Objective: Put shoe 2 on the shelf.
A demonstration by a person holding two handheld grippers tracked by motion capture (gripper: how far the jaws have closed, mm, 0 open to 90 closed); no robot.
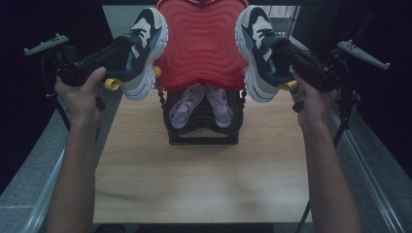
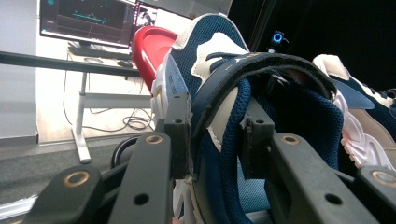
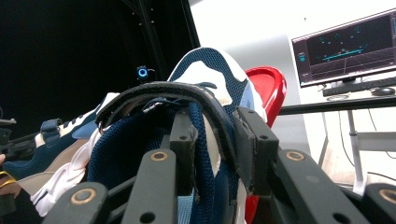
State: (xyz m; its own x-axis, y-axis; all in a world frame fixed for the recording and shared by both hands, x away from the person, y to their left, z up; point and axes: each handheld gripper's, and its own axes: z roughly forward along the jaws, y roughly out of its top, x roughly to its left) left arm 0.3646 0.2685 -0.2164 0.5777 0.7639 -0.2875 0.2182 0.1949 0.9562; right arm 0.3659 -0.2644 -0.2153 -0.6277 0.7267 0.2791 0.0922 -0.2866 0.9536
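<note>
sneakers (image 1: 145,48) – navy mesh cloth, smooth white rubbery soles | tray (image 1: 201,43) – glossy ribbed red plastic | surface (image 1: 201,179) – matt pale wood grain | sandals (image 1: 201,104) – translucent purple plastic

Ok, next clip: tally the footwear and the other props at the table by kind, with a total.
Navy and white sneakers: 2, one in the left gripper at, one in the right gripper at
Purple sandals: 2, at and
Black shoe rack: 1
Red tray: 1
Total: 6
</note>
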